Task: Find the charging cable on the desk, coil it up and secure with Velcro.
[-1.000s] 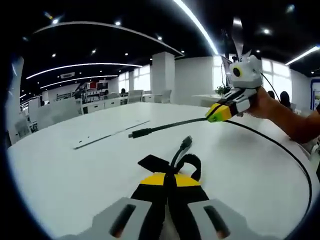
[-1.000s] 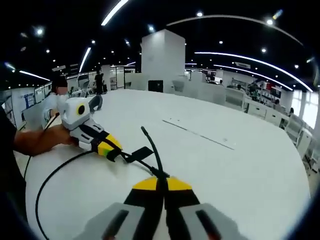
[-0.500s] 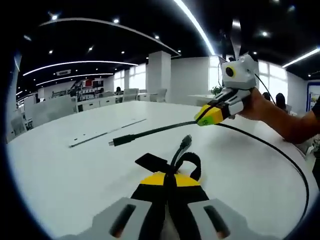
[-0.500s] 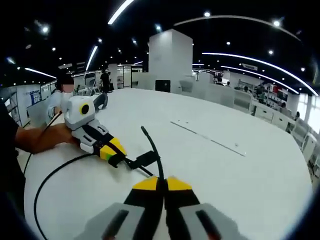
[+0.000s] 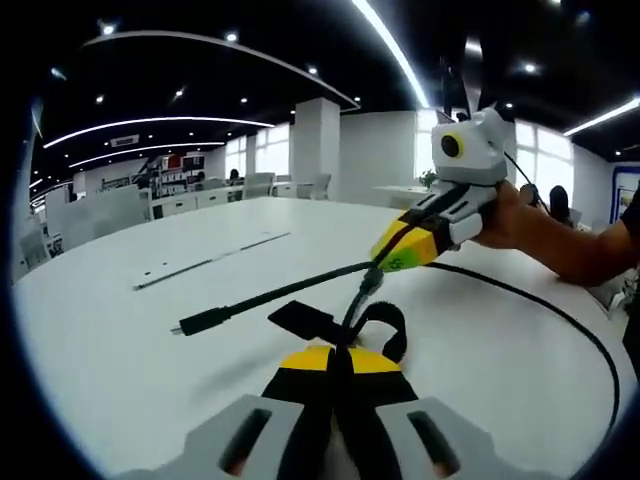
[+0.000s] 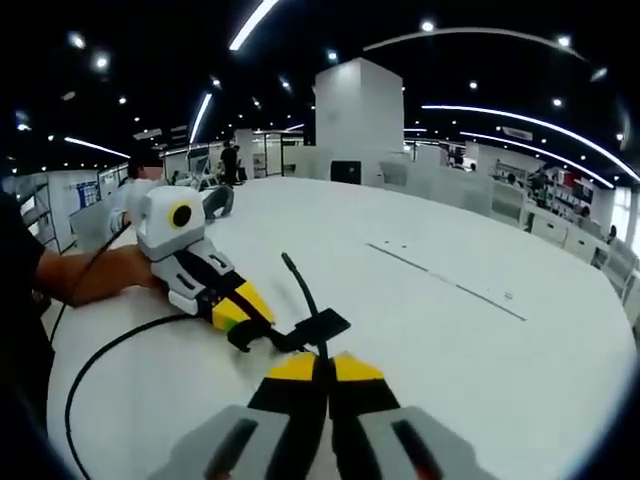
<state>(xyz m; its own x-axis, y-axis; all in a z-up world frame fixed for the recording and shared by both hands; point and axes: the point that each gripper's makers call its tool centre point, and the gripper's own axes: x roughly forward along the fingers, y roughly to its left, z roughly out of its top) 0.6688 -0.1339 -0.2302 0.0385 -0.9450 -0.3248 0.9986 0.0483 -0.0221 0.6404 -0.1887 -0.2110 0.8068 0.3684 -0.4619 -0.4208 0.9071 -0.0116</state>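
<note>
A thin black charging cable (image 5: 270, 296) is seen stretched above a round white desk (image 5: 120, 340). The left gripper (image 5: 338, 357) is clamped on the cable beside its black Velcro strap (image 5: 310, 322). The right gripper (image 6: 322, 365) is clamped on the cable nearer its plug (image 5: 200, 322).

Both jaws closed: left hand-held gripper (image 6: 240, 318) low, right hand-held gripper (image 5: 393, 257) just beside it.
</note>
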